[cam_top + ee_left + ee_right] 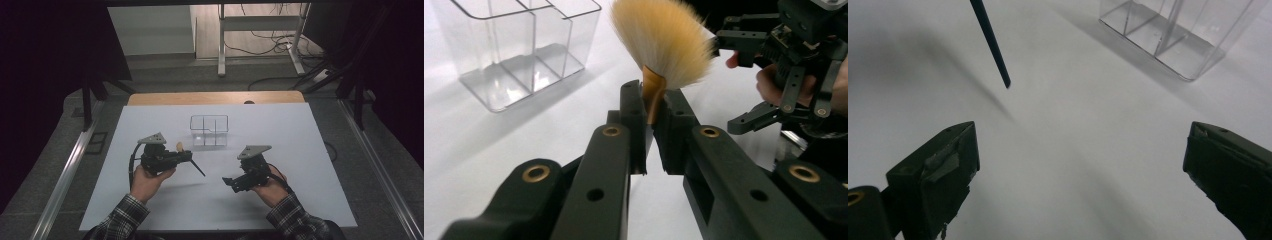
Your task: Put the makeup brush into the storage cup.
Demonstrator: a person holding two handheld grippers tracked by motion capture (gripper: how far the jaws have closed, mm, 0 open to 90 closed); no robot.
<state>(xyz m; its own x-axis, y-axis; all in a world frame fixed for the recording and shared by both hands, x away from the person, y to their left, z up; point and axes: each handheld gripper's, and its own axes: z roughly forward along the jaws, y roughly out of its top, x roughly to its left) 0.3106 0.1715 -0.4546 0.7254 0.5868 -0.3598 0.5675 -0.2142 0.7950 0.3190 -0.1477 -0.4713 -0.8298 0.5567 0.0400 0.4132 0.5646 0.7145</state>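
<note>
Brush (659,47) sits clamped in the left gripper (186,158), whose jaws are closed on the gold-coloured neck just under the bristles. Taking the clear divided organiser (209,130) as the landmark, the brush hangs above the white table (300,150) on the person's side of it and a little to its left, near but not touching it. Its long axis runs slantwise: the fluffy head points up and toward the organiser, while the thin dark handle (198,168) slopes down and away from it, toward the right gripper (229,181). That slant is what the next move seems to depend on, since the handle tip hangs free, ahead of the right gripper's jaws, which stand wide apart with nothing between them. In the right gripper view the handle's end (993,47) comes in from the top left, above the left jaw, with the organiser (1178,35) further off to the right. The right hand (272,190) is the nearer one to that loose end, so I would guess it either takes the handle or the left hand tips the brush upright into a compartment. As for looks: pale tan bristles fanned into a soft dome, a short golden ferrule, a slim black stick
</note>
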